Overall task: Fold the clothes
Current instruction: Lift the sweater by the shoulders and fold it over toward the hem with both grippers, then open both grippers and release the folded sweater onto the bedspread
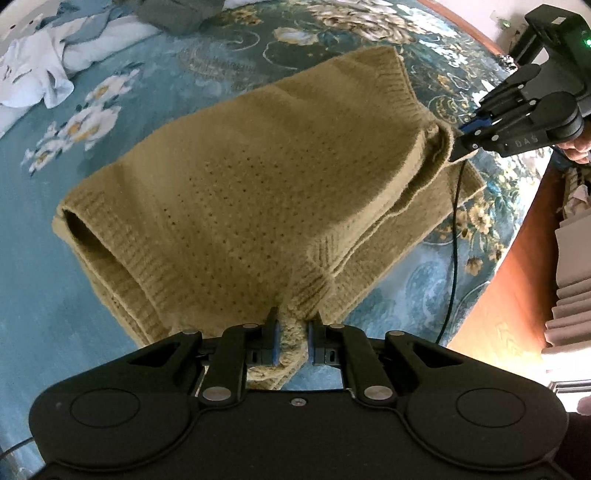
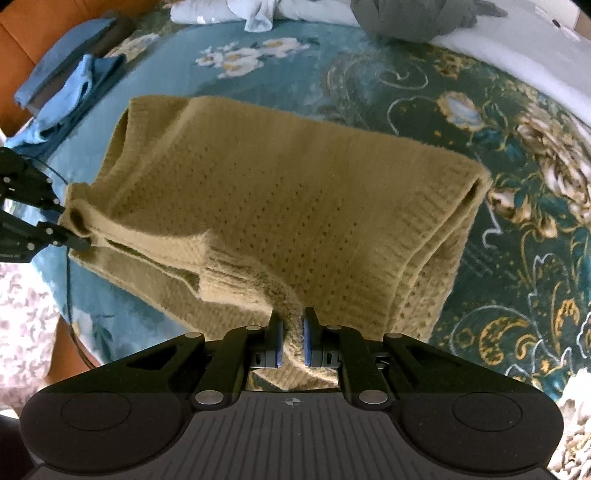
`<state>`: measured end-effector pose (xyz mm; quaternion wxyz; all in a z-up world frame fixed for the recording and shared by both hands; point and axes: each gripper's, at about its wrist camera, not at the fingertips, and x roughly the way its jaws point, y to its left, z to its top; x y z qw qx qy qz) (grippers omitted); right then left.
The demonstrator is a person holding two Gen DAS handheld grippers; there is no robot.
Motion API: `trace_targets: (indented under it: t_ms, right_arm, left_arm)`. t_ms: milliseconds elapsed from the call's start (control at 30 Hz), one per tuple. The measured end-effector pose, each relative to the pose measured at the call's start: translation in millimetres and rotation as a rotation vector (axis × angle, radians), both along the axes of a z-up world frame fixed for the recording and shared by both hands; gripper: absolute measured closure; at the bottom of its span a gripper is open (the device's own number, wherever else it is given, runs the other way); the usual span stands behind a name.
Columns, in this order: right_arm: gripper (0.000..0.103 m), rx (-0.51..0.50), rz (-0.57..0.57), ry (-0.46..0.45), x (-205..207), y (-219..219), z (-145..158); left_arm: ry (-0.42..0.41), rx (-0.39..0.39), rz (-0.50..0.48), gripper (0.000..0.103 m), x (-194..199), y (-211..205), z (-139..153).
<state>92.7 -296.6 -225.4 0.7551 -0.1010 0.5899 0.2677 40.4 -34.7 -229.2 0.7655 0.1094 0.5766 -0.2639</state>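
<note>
A tan knitted sweater (image 1: 258, 184) lies partly folded on the teal floral bedspread (image 1: 55, 277); it also shows in the right wrist view (image 2: 295, 206). My left gripper (image 1: 291, 332) is shut on a ribbed corner of the sweater at the near edge. My right gripper (image 2: 293, 332) is shut on another ribbed corner. In the left wrist view the right gripper (image 1: 461, 146) shows at the right, pinching the sweater's edge. In the right wrist view the left gripper (image 2: 72, 227) shows at the left, pinching a bunched edge. The held edge is lifted slightly off the bed.
White and blue clothes (image 1: 44, 74) lie piled at the far left of the bed. A grey garment (image 2: 413, 18) sits at the far side. A blue cloth (image 2: 70, 92) lies by the orange bed frame (image 2: 44, 26). A black cable (image 1: 452, 240) hangs beside the sweater.
</note>
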Motion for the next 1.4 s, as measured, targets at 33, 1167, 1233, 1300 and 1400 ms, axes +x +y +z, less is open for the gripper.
trace_targets:
  t_ms: [33,1167,1233,1300,1400]
  right_arm:
    - [0.094,0.0,0.0,0.004,0,0,-2]
    - [0.047,0.055,-0.108,-0.092,-41,12,70]
    - [0.046,0.061,-0.118,-0.097,-50,14,81]
    - [0.046,0.063,-0.118,-0.097,-62,17,91]
    - [0.045,0.062,-0.102,-0.095,-80,21,106]
  left_arm:
    - [0.003,0.003,0.003,0.092,0,0,-1]
    - [-0.14,-0.181,0.212,0.055,-44,36,97]
    - [-0.155,-0.204,0.224,0.054,-54,36,110]
    - [-0.162,-0.23,0.239,0.054,-64,37,122]
    - [-0.177,-0.261,0.246,0.053,-82,34,139]
